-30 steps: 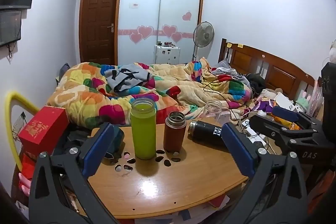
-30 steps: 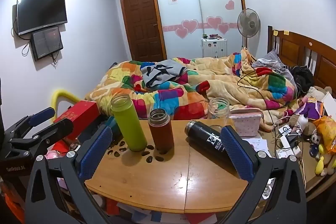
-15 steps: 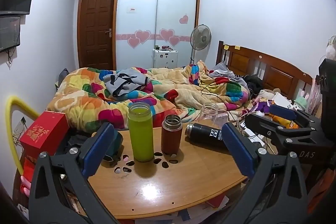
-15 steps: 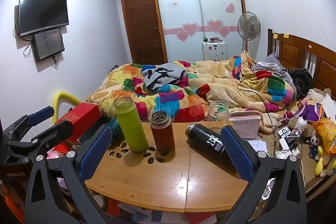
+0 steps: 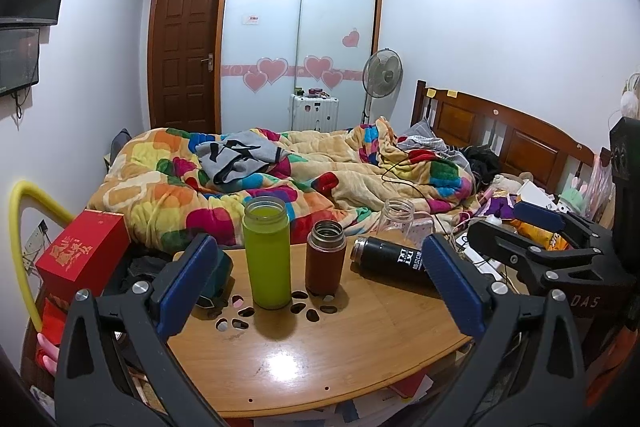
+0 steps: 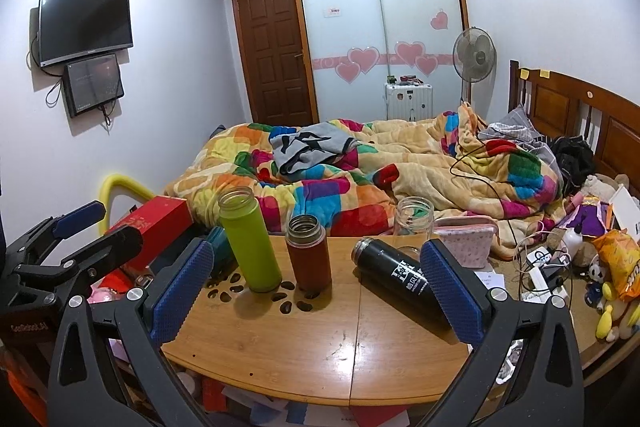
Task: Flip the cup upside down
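While I held both grippers back with jaws wide and empty | green cup (image 5: 267,255) stood upright on table (image 5: 320,359), brown cup (image 5: 325,257) just beside | risk: my approach could topple its neighbour.

Left gripper (image 5: 320,283): jaws spread wide, holding nothing.
Green cup (image 5: 267,253): upright on wooden table (image 5: 320,359), mouth up.
Brown cup (image 5: 325,258): upright, just right of green.
Black flask (image 5: 390,259): lying sideways.
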Available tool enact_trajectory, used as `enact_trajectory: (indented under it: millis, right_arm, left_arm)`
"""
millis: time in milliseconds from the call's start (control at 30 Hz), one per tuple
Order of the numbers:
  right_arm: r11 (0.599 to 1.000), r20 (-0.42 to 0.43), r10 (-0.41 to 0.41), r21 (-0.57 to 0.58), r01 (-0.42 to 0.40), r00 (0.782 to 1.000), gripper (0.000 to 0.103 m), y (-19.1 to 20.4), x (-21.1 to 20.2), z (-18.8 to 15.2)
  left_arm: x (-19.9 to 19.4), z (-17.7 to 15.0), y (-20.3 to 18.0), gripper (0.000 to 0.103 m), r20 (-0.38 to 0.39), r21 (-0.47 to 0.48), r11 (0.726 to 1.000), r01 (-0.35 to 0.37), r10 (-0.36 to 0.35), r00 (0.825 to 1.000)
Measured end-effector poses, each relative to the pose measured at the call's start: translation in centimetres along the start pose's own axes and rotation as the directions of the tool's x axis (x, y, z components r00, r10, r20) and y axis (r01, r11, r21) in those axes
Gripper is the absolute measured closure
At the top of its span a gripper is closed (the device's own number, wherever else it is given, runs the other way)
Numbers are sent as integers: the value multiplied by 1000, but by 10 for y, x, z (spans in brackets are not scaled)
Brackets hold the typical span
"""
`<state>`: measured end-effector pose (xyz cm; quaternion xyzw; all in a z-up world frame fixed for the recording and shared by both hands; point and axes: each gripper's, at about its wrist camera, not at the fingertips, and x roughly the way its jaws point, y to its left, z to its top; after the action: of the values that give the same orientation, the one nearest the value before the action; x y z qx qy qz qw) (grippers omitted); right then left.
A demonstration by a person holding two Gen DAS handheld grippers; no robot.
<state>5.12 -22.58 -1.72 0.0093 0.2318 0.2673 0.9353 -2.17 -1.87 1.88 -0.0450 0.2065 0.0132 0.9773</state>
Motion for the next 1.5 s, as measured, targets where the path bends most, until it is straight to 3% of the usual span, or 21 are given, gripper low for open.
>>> enact_trajectory:
  millis: [1500]
  right_arm:
    - [1000,13,-8,-21,8,1000,0,5,-4,1]
  left_arm:
    - [-1,2,-2,0,11,5,1000,4,-5,1000]
